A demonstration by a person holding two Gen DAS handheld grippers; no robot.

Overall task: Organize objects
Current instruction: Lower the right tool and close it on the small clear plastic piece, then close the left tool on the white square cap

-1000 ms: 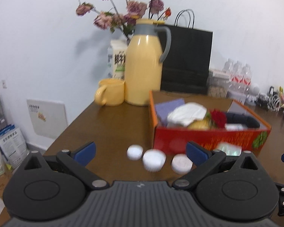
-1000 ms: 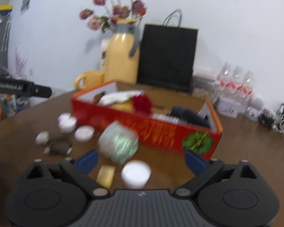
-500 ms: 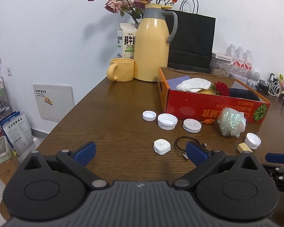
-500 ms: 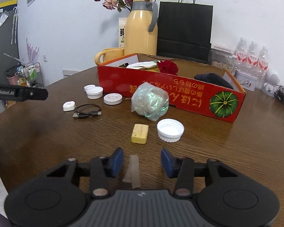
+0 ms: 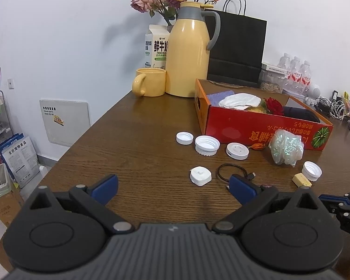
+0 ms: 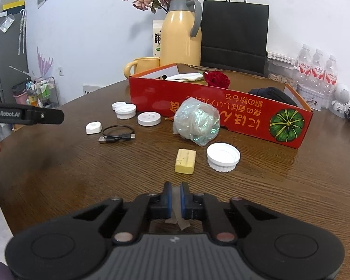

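Our right tongs (image 6: 175, 197) have just closed on the tape strip (image 6: 176, 212) near the red box (image 6: 221, 114); left tongs (image 5: 172, 186) remain open, so boxing can follow

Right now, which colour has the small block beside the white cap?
Pale yellow. The block shows best in the right wrist view, left of the white cap.

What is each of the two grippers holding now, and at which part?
The right gripper is shut on a thin translucent strip of tape, clamped near its upper end; the rest hangs below the jaws. The left gripper is open and holds nothing.
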